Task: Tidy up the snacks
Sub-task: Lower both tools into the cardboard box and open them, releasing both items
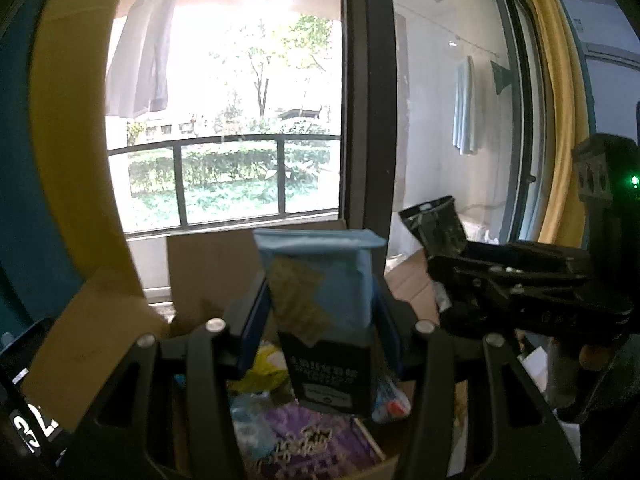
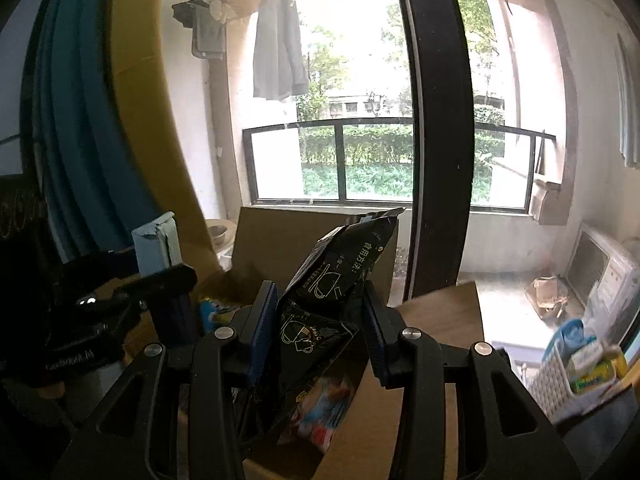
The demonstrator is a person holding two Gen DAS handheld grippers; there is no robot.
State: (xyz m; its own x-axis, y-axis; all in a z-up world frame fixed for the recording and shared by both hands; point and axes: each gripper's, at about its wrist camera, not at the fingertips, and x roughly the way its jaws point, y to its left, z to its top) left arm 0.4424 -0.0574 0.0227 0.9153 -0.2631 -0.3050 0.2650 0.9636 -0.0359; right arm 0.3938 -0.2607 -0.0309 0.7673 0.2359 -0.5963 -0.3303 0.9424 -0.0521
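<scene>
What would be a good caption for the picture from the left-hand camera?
Left tongs grip a blue-and-black snack pouch above an open cardboard box of snacks, facing a balcony window.

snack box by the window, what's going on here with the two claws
A person is sorting snacks with a hand-held claw in each hand. The left claw is shut on a light blue and black packet, held upright above the open cardboard box. The right claw is shut on a black pouch with white print, also over the box. More snack packs lie inside the box. A white basket of items sits at the right.
</scene>
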